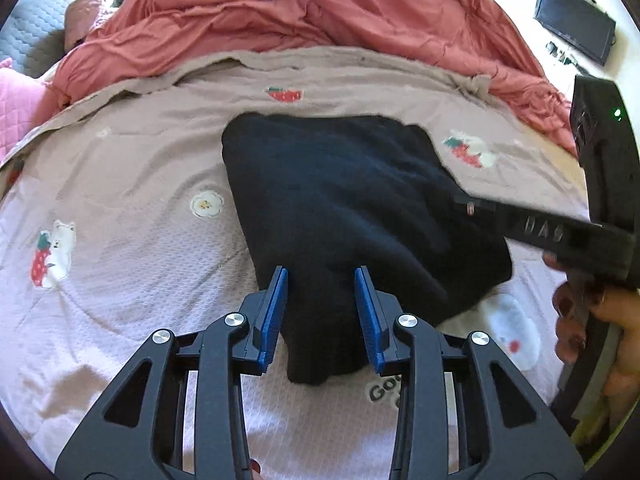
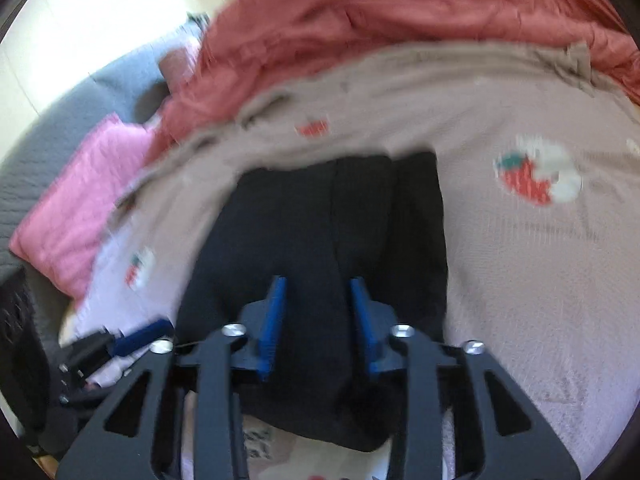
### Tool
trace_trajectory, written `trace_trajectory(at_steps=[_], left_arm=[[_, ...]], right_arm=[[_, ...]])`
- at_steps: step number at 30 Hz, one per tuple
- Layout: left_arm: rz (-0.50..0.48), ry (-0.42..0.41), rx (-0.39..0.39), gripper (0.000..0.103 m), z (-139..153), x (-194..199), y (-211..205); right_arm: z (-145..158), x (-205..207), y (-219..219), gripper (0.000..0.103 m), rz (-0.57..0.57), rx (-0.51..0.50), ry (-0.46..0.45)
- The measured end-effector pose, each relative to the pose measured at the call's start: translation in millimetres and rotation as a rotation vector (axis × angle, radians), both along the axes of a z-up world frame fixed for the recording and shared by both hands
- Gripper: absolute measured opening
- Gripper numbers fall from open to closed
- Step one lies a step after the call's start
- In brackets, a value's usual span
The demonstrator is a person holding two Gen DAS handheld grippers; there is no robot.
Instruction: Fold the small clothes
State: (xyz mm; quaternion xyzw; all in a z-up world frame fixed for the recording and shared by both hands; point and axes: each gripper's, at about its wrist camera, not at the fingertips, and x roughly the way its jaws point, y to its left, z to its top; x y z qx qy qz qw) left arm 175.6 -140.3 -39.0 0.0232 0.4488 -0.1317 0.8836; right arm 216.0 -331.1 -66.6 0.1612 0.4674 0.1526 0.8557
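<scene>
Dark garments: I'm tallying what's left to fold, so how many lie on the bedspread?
1. The dark garment lies mid-bedspread, its near end between both grippers' fingers. Others may be hidden under the red duvet or out of frame.

Both wrist fisheyes look steeply down, close over the bed, sharing the folded dark navy knit garment [image 1: 340,200] [image 2: 320,232] on the strawberry-print mauve bedsheet [image 1: 120,184] [image 2: 520,280].
</scene>
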Motion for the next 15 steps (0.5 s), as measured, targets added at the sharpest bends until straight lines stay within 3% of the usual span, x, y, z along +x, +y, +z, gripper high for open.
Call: trace_trajectory(at_steps=[4,11,15], left_arm=[[-0.006,-0.003,-0.002,0.030,-2.8,-0.7,-2.1],[0.004,0.014,-0.033,0.034,-4.5,2.3,0.9],[0.025,0.053,-0.038,0.047,-10.0,6.7,3.8]], right_arm=[[-14.4,1.0,-18.9,0.025,-0.055,0.106,0.071],[-15.7,-1.5,-13.1,0.031,-0.052,0.021,0.058],[-19.0,-0.2,-10.2,0.032,-0.047,-0.006,0.055]])
